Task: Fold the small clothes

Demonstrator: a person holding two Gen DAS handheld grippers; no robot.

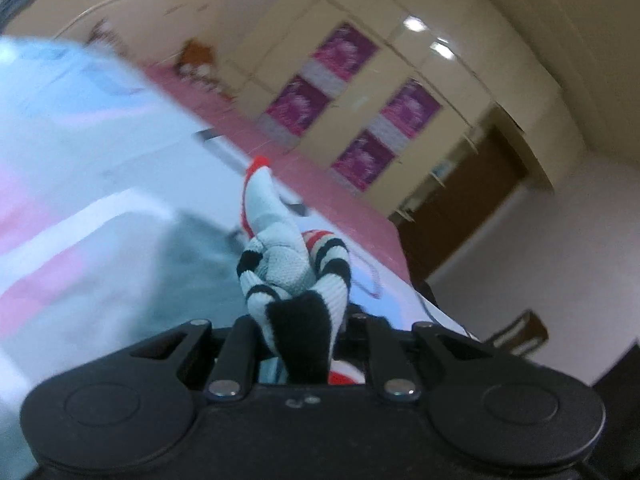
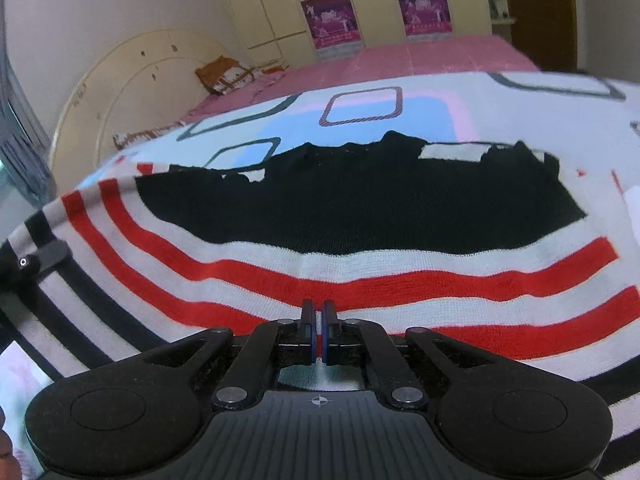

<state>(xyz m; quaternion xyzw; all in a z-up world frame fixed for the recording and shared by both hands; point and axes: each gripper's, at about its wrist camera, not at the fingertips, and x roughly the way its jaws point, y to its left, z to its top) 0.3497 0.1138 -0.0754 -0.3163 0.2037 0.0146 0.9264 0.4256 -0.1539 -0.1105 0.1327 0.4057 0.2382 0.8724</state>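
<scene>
A small knit garment with black, red and white stripes lies spread on a patterned sheet on the bed. My right gripper is shut, with its tips low over the garment's red stripes; whether fabric is pinched between them does not show. My left gripper is shut on a bunched edge of the garment, which stands up from its jaws and hides the fingers. The left gripper also shows at the left edge of the right wrist view, at the garment's left edge.
The bed has a pink cover beyond the sheet. A pillow lies at the rounded cream headboard. Cream wardrobes with purple panels stand behind. A brown door is at the right.
</scene>
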